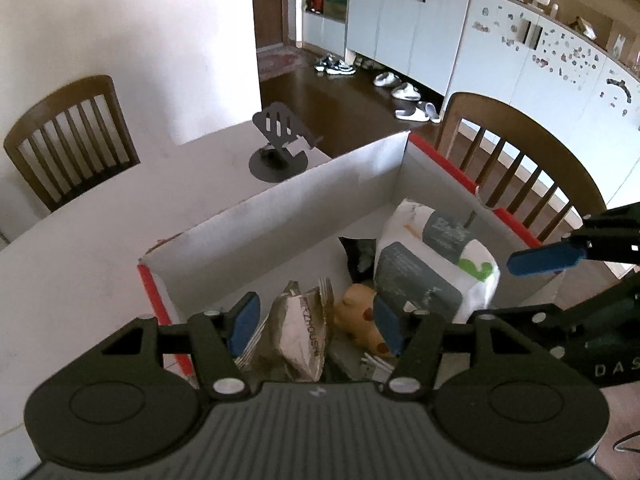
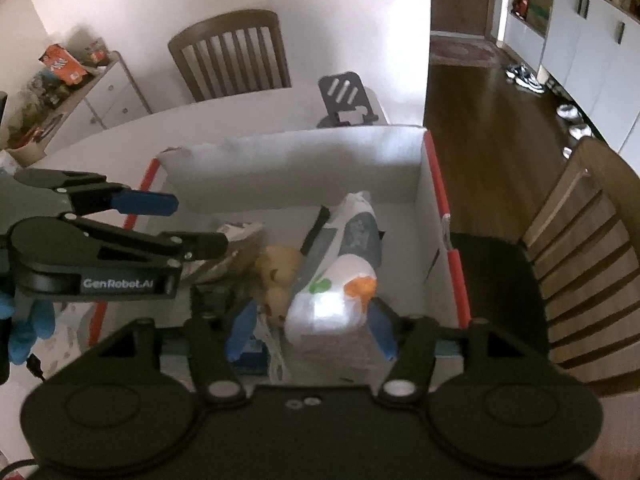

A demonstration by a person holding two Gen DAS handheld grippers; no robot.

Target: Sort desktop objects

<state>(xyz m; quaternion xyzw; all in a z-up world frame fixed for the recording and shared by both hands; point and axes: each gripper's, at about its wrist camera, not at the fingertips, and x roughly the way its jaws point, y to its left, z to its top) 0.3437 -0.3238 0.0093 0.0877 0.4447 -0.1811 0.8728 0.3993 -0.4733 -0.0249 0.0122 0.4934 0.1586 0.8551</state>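
Observation:
A white cardboard box (image 1: 280, 196) with red edges stands on the table. Inside lie a white and grey tissue pack (image 1: 432, 264), a yellow plush toy (image 1: 356, 308) and a crumpled brown snack packet (image 1: 300, 332). My left gripper (image 1: 316, 326) hovers open over the packet and the toy, its blue pads apart from both. My right gripper (image 2: 312, 332) hangs open over the tissue pack (image 2: 332, 300), with a clear gap at its left pad. The toy (image 2: 280, 268) lies just left of the pack. The left gripper (image 2: 176, 224) reaches in from the left, held by a blue-gloved hand (image 2: 28, 332).
A black phone stand (image 1: 280, 140) sits on the white table (image 1: 100, 240) behind the box. Wooden chairs (image 1: 72, 136) (image 2: 580, 248) stand at the far side and the right. White cabinets (image 1: 420, 24) and shoes line the dark wooden floor.

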